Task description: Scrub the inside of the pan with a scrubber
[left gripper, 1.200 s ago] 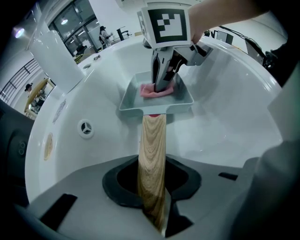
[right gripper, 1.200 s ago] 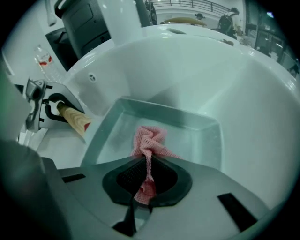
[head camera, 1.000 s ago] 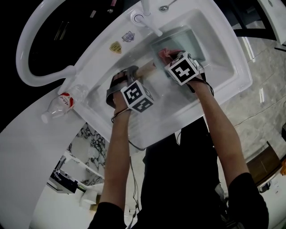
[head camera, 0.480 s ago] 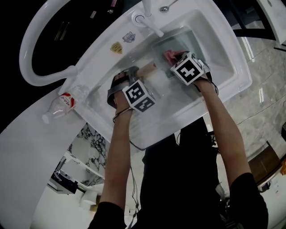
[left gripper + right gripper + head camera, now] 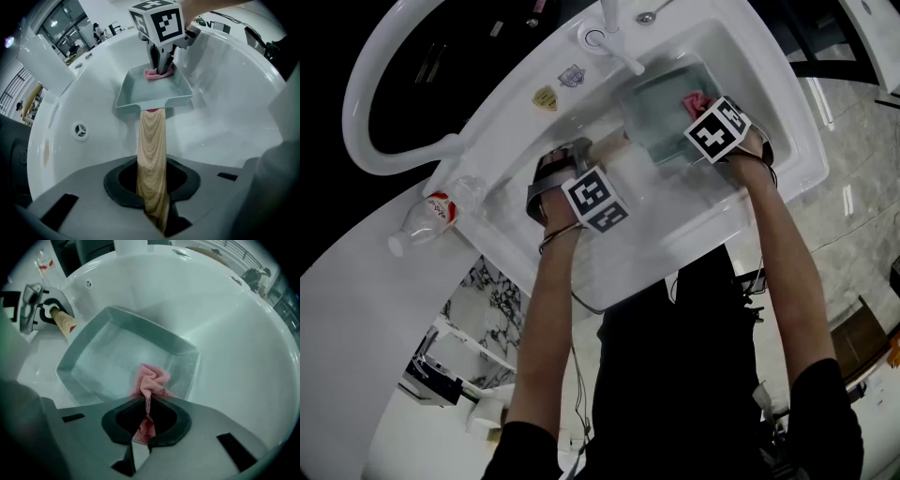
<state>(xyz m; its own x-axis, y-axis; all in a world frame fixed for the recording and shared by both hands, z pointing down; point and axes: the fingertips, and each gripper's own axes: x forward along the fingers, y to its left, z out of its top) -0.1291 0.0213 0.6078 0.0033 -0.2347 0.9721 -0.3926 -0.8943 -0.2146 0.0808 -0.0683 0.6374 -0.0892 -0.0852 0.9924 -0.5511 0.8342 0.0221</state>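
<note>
A square grey-green pan (image 5: 661, 117) with a wooden handle (image 5: 609, 142) lies in the white sink (image 5: 773, 122). My left gripper (image 5: 570, 157) has the handle (image 5: 151, 150) between its jaws, which are closing tighter on it. My right gripper (image 5: 705, 111) is shut on a pink mesh scrubber (image 5: 152, 380) and presses it onto the pan's floor (image 5: 117, 357) near the wall farthest from the handle. From the left gripper view, the scrubber (image 5: 157, 73) shows under the right gripper (image 5: 161, 63) at the pan's far end (image 5: 150, 91).
A white faucet (image 5: 614, 37) stands at the sink's back edge, with a spoon (image 5: 652, 13) behind it. A plastic bottle (image 5: 427, 220) lies on the counter left of the sink. An overflow hole (image 5: 80, 131) sits in the sink wall.
My right gripper has slid the scrubber across the pan floor, away from the handle toward the far side. The left gripper and the pan have stayed put.
</note>
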